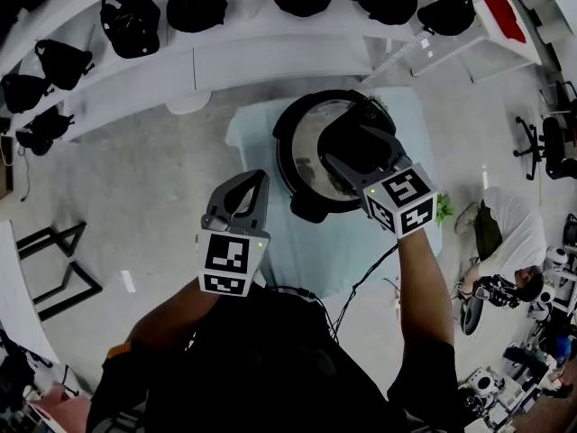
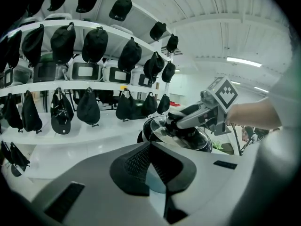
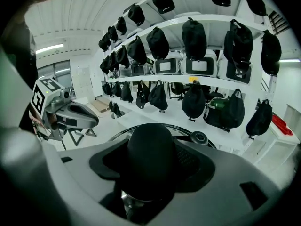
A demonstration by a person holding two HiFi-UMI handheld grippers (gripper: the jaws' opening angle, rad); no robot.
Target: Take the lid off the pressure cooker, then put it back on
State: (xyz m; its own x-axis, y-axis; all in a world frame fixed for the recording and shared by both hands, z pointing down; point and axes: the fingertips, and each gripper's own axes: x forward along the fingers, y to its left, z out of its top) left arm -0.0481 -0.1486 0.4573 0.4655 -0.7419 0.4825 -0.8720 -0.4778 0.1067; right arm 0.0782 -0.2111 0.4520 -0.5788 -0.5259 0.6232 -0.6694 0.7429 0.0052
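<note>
Where the head view looks down, the pressure cooker (image 1: 293, 165) stands mid-frame on a small table (image 1: 248, 129) with a pale cover. It is a round black pot, and its shiny lid (image 1: 311, 147) lies inside the dark rim. The right gripper (image 1: 353, 142) reaches in from the lower right over the lid's centre, the person's right forearm (image 1: 424, 278) stretched out behind it, and it covers the knob from this view. The left gripper (image 1: 257, 180) hangs left of the cooker and apart from it, with its jaws drawn together at the tips and nothing in them. In the left gripper view those jaws meet at lower centre. Past them, right of centre, the lid shows as a bright disc that seems a little tilted over the pot; whether it rests on the rim I cannot tell. In the right gripper view the jaws stand wide and clasp the lid's black domed knob (image 3: 151, 149), which fills the gap between them and hides most of the lid. Only an arc of rim and a small valve (image 3: 200, 137) show behind it, under shelves of black caps (image 3: 194, 34).
</note>
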